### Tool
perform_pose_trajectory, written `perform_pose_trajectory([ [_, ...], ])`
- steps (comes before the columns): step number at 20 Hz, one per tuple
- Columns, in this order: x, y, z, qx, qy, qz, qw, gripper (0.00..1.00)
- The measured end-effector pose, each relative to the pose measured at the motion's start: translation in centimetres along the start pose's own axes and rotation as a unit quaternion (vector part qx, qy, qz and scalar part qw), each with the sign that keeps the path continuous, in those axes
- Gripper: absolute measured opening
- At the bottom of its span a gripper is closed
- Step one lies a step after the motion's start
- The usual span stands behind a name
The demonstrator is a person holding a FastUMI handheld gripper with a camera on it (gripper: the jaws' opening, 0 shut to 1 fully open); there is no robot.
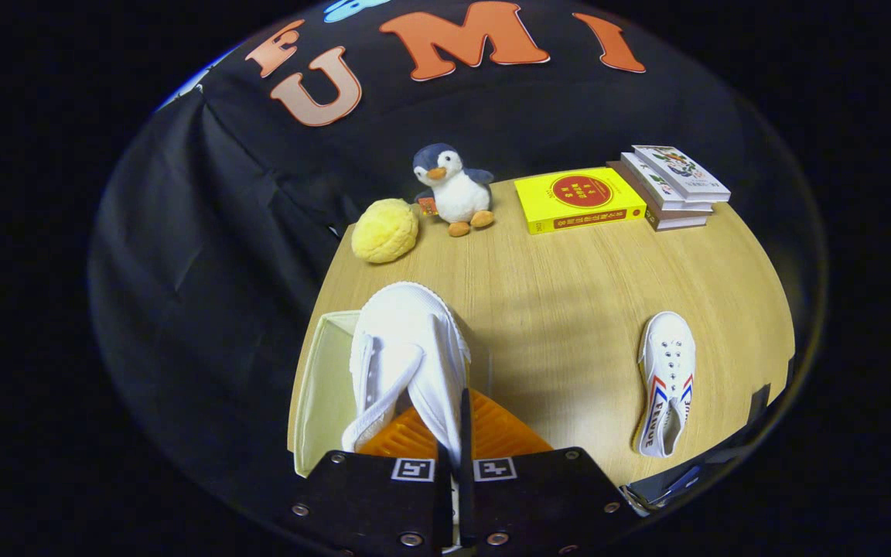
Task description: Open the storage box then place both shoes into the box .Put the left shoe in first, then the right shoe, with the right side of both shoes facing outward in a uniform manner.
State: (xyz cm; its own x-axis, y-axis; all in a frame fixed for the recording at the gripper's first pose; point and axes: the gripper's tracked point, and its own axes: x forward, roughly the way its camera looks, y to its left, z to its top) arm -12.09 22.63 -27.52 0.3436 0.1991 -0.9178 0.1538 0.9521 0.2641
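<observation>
The gripper has its two fingers drawn close together, pinching the thin canvas edge of a white canvas sneaker between them. The shoe hangs from that pinch, its toe pointing away from the fingers, its loose white lace trailing down one side. Under and beside the held shoe sits the open pale cream storage box, its inner wall visible to the left of the shoe, at the near left edge of the light wooden tabletop. The second white canvas sneaker with red and blue side stripes lies flat on the tabletop well off to the right, toe pointing away. Beyond the fingers, along the far edge, are a yellow round plush lump, a small blue-and-white plush penguin just beside it, a thick yellow book, and a stack of pale books touching its right side.
</observation>
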Motion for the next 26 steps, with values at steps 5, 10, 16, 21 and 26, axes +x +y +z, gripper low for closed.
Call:
perform_pose_trajectory([
  [5, 3.0, 4.6, -2.4, -0.015, 0.048, 0.003, 0.999, 0.04],
  [10, 7.3, 5.3, -5.0, -0.02, 0.098, -0.033, 0.994, 0.04],
  [16, 10.1, 5.9, -6.6, 0.008, 0.131, -0.063, 0.989, 0.04],
  [21, 11.5, 7.3, -8.3, 0.038, 0.156, -0.053, 0.986, 0.06],
  [26, 10.6, 10.7, -7.8, 0.104, 0.16, 0.054, 0.98, 0.32],
])
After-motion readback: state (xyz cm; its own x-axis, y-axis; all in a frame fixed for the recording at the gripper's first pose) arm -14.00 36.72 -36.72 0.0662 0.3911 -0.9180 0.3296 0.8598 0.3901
